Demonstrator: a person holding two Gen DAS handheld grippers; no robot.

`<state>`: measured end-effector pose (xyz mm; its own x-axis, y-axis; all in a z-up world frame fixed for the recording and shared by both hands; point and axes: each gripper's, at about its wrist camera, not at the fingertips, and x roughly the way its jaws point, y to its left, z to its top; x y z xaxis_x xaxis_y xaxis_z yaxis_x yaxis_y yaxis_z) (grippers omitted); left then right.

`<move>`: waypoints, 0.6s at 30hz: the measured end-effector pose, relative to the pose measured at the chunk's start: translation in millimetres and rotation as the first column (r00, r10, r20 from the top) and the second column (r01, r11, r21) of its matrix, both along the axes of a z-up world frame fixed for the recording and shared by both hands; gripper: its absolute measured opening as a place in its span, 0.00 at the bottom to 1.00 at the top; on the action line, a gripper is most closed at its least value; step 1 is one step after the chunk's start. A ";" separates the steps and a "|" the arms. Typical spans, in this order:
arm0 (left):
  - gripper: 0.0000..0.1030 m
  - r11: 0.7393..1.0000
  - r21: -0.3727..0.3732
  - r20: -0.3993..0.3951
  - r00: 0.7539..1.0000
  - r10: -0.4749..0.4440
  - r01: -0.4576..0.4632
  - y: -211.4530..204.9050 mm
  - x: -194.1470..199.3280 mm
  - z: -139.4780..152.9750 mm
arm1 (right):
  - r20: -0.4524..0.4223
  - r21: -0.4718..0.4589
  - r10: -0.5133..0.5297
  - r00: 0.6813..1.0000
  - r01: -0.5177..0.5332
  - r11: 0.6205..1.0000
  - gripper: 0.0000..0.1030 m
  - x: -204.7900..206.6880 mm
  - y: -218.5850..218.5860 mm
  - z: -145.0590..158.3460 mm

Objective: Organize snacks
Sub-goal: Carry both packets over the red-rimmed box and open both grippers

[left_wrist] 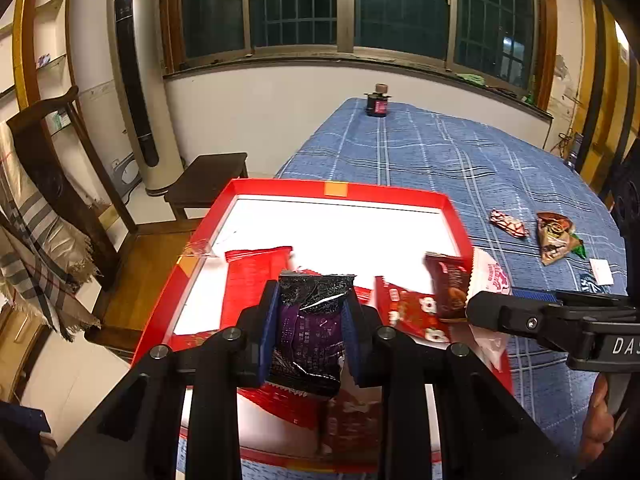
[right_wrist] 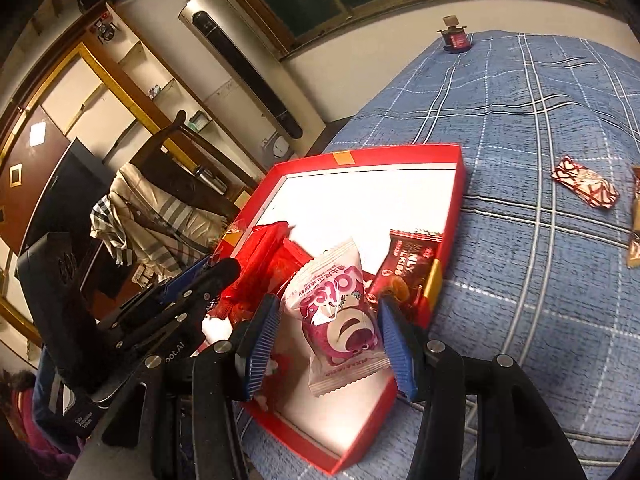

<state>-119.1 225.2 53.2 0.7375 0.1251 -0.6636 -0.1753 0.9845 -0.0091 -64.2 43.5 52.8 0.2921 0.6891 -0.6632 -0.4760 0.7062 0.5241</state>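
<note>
Showing only on the right wrist: pink pouch's bear print.

The right hand-held gripper carries white letters "DAS", cut by the frame edge. The left hand-held gripper shows "oot.AI". The brown packet perhaps reads "KISS".

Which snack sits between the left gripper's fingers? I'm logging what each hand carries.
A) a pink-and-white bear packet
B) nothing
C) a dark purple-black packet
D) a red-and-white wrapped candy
C: in the left wrist view, the left gripper has its blue pads pressed on a dark purple-black packet above the red tray.
</note>
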 end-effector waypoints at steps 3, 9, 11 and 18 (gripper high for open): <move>0.26 1.000 -0.003 -0.007 1.000 0.011 -0.011 6.9 2.4 -3.3 | 0.002 -0.006 -0.002 1.000 0.002 1.000 0.51 2.8 8.9 -2.6; 0.26 1.000 -0.005 -0.018 1.000 0.026 -0.026 18.1 6.6 -8.6 | -0.004 -0.011 0.003 1.000 -0.003 1.000 0.52 8.2 22.3 -8.9; 0.26 1.000 -0.001 -0.020 0.999 0.030 -0.030 20.3 7.7 -10.1 | -0.001 -0.016 0.004 1.000 -0.004 1.000 0.52 9.2 25.6 -9.8; 0.26 0.999 0.008 -0.026 0.999 0.045 -0.044 26.0 10.8 -13.7 | 0.006 -0.028 0.005 1.000 -0.005 1.000 0.52 14.5 35.2 -14.4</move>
